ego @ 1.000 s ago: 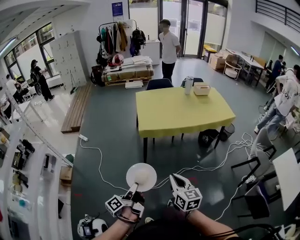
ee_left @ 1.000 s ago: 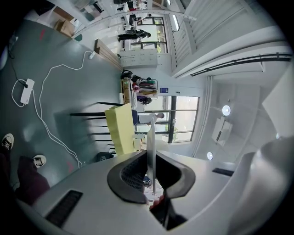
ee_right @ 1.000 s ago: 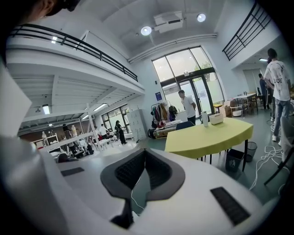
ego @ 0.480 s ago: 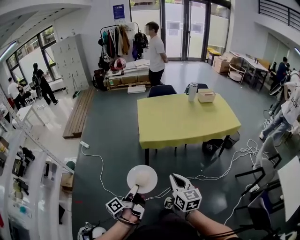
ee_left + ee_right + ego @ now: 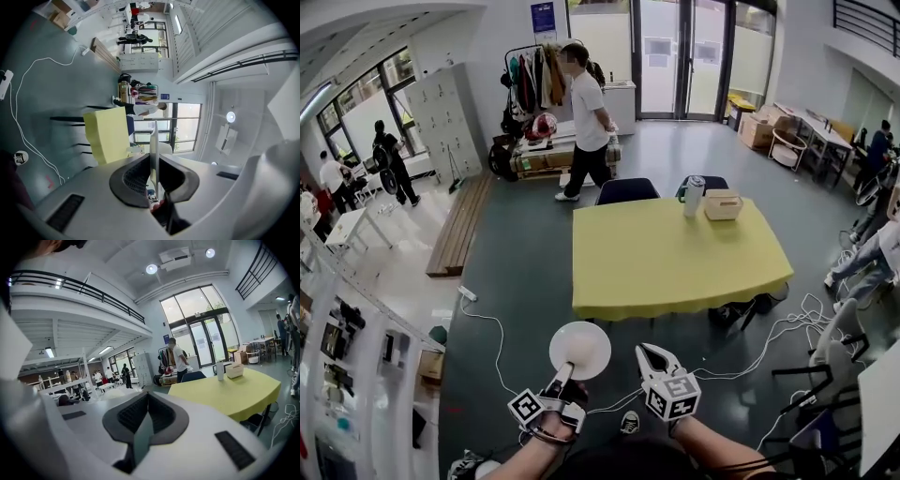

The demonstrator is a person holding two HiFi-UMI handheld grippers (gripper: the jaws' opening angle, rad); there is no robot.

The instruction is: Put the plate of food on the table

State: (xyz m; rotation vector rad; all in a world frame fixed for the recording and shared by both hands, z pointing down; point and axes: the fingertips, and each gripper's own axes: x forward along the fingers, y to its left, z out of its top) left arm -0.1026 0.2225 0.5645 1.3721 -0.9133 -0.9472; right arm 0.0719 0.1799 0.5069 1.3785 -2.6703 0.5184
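A white round plate (image 5: 580,349) is held level over the grey floor, with my left gripper (image 5: 565,374) shut on its near rim. In the left gripper view the plate (image 5: 153,140) shows edge-on between the closed jaws of the left gripper (image 5: 153,174); I cannot make out what lies on it. Just right of the plate, my right gripper (image 5: 651,357) is shut and holds nothing; in the right gripper view its jaws (image 5: 145,423) meet without a gap. The table with a yellow cloth (image 5: 670,258) stands ahead, its near edge a short way beyond the plate.
A metal bottle (image 5: 694,196) and a tan box (image 5: 723,204) stand at the table's far right corner. Dark chairs (image 5: 626,190) sit behind it. A person in a white shirt (image 5: 584,122) walks beyond the table. White cables (image 5: 497,339) cross the floor; white shelves (image 5: 356,319) line the left.
The yellow table has come nearer in the head view. The person in the white shirt has walked to the left. Both grippers keep their places, the plate still in the left one.
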